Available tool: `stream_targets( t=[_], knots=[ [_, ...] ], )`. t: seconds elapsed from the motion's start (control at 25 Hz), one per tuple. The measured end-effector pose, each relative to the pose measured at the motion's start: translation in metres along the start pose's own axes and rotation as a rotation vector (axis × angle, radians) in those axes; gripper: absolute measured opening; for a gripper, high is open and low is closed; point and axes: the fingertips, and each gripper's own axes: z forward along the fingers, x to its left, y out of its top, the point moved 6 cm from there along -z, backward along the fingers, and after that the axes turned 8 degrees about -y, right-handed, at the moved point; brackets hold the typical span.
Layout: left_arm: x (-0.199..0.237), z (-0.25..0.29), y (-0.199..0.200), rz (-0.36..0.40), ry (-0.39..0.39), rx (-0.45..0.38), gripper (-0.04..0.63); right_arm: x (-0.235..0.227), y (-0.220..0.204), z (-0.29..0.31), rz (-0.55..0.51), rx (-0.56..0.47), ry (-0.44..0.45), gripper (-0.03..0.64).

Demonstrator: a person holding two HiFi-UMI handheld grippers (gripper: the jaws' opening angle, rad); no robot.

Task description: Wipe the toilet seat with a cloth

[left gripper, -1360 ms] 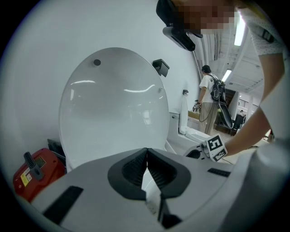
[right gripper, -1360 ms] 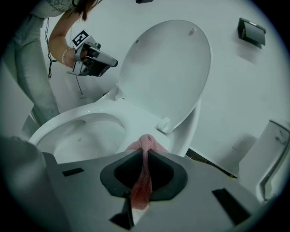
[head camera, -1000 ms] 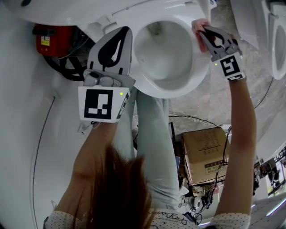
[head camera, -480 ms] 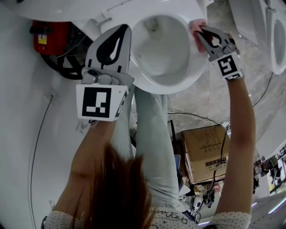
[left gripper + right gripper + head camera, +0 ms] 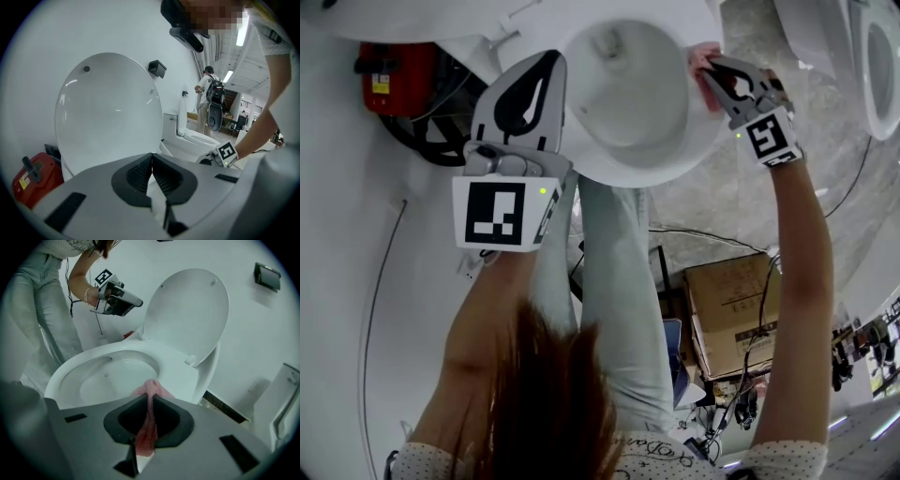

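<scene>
Two grippers are at work round one toilet, and we take that toilet as our landmark. The right gripper (image 5: 150, 401) has its jaws pinched tight on a pink cloth (image 5: 151, 388), which runs as a narrow strip down the slot between them. A bunched end of it pokes out past the tips. That bunched end lies on the toilet seat (image 5: 180, 376), on the near side of the bowl (image 5: 110, 376) as the right gripper view shows it, close to the hinge of the raised lid (image 5: 187, 310). From the head view, the cloth sits at the right edge of the toilet with the gripper angled in from outside the seat. The left gripper (image 5: 152, 158) has its jaws drawn together at the tips, and we see nothing held between them. It hangs in the air over the far side of the toilet, level with the lid and clear of the seat. A red container (image 5: 33, 176) stands on the floor to the left of the toilet. A cardboard box (image 5: 736, 314) sits on the floor on the near side of the toilet, beside our jeans (image 5: 619, 281). A second toilet (image 5: 197, 138) stands further off to the right.
</scene>
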Motion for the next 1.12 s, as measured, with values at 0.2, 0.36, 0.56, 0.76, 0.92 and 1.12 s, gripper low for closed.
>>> stream_targets(
  t=[0.2,0.36,0.56,0.76,0.92,1.12],
  knots=[
    [-0.001,-0.001,0.001,0.008,-0.008,-0.002,0.003,0.012,-0.004,-0.007,0.013,0.009,0.012,0.043],
    [0.0,-0.002,0.002,0.011,-0.013,-0.001,0.005,0.023,-0.007,-0.012,0.024,0.017,0.022,0.043],
    [-0.002,-0.004,0.004,0.016,-0.024,0.0,0.003,0.036,-0.009,-0.019,0.036,0.03,0.031,0.043],
    [-0.002,-0.006,0.009,0.028,-0.029,-0.014,0.004,0.048,-0.011,-0.025,0.043,0.045,0.039,0.043],
    [-0.005,-0.011,0.008,0.029,-0.052,-0.012,0.005,0.058,-0.012,-0.031,0.05,0.06,0.036,0.043],
    [-0.005,-0.023,0.004,0.041,-0.094,-0.003,0.005,0.073,-0.011,-0.034,0.088,0.078,-0.019,0.043]
  ],
)
